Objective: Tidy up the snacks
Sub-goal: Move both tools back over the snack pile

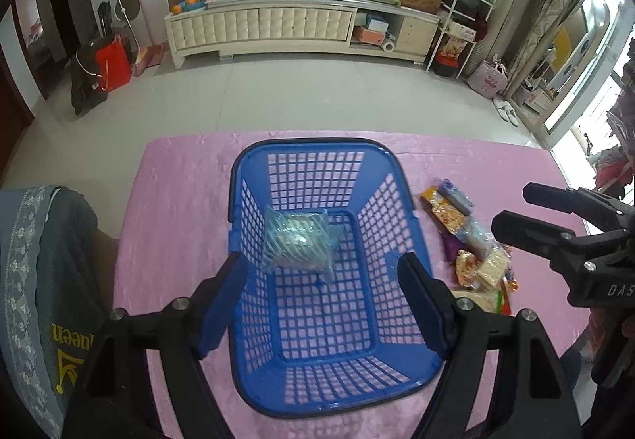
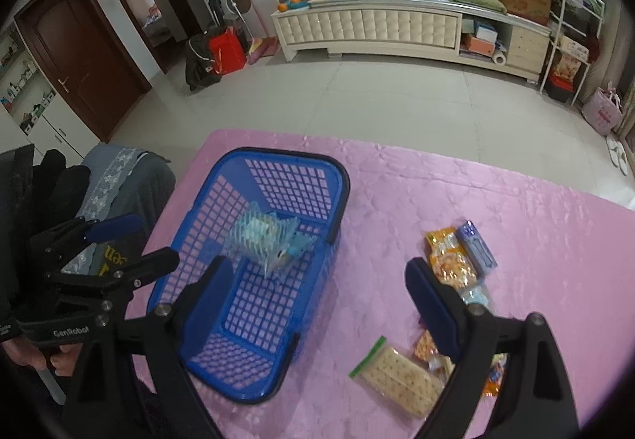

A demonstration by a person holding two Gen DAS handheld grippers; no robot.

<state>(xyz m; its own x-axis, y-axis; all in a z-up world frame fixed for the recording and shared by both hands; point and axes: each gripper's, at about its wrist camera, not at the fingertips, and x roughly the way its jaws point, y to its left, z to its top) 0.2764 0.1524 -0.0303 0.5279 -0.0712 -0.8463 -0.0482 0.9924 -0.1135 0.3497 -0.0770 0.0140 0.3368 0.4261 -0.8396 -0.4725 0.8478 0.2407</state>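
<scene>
Both grippers, left gripper and right gripper, gape empty; one blue-wrapped snack lies in the basket

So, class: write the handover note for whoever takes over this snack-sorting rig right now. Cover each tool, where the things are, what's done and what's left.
Left tool: open, empty, above the blue basket.
Right tool: open, empty, between the basket and the snack pile.
Done: one blue-wrapped pack lies in the basket.
Left: the snack pile on the pink cloth beside the basket, including an orange packet, a blue packet and a cracker bag.
</scene>
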